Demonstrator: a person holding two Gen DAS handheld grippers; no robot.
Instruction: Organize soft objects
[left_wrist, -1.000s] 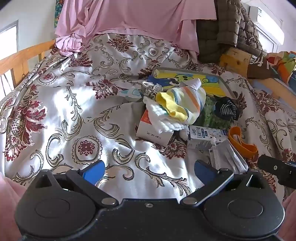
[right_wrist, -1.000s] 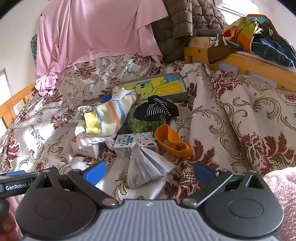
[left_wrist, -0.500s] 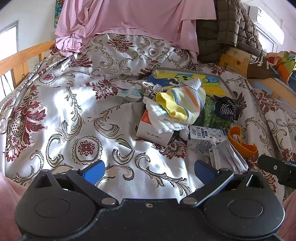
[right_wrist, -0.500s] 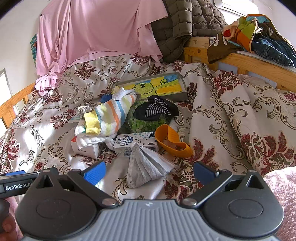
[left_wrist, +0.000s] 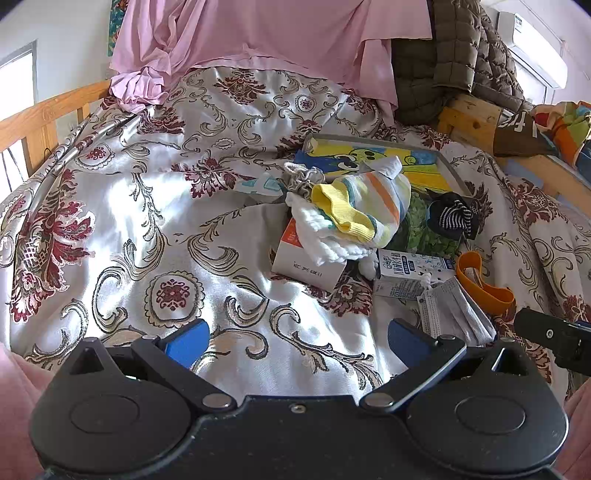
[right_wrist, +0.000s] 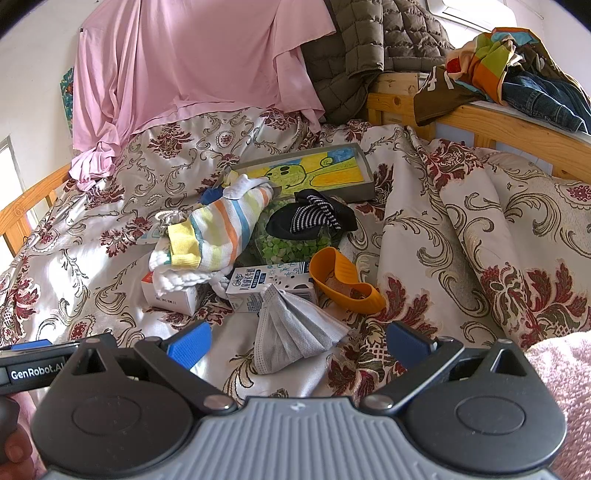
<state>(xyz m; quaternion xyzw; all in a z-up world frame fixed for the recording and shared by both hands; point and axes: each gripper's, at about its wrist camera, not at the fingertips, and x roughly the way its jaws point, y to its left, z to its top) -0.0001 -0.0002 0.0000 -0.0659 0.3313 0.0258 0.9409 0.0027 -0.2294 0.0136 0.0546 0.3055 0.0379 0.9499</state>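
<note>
Fingers of left gripper (left_wrist: 295, 336) and right gripper (right_wrist: 297, 338) spread, empty; pleated grey fabric mask (right_wrist: 295, 334) at right gripper's twelve o'clock.

A framed cartoon picture (right_wrist: 314, 171) lies on the floral bedspread (left_wrist: 147, 229). Nearer than the picture sit a milk carton (right_wrist: 269, 282), a white-and-orange box (left_wrist: 306, 264) to the carton's left, and an orange silicone piece (right_wrist: 343, 282) to its right.
</note>
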